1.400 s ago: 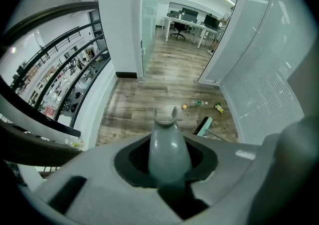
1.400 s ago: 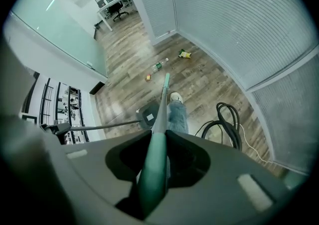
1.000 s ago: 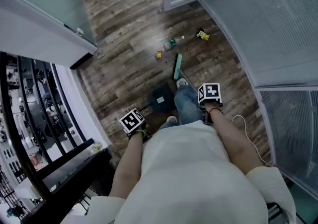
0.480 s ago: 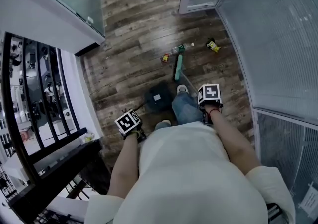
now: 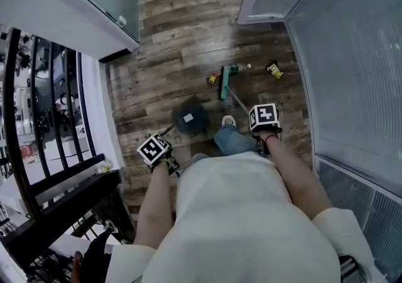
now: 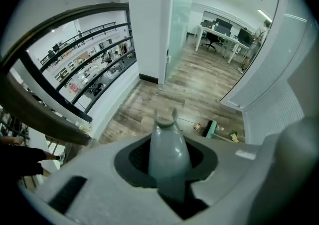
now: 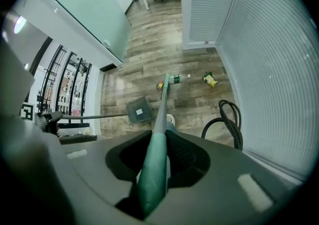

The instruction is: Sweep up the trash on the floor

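Green broom head on wood floor, just beside bottle & small wrapper | R gripper jaws pinch broom handle | L gripper jaws pinch dustpan handle, pan near broom

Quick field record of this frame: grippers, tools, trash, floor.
left gripper: shut on dustpan handle
right gripper: shut on broom handle
dustpan: left of broom head, nearer the person
broom head: between small packet and bottle
trash: bottle, yellow wrapper, small packet, all outside the dustpan
floor: wood planks
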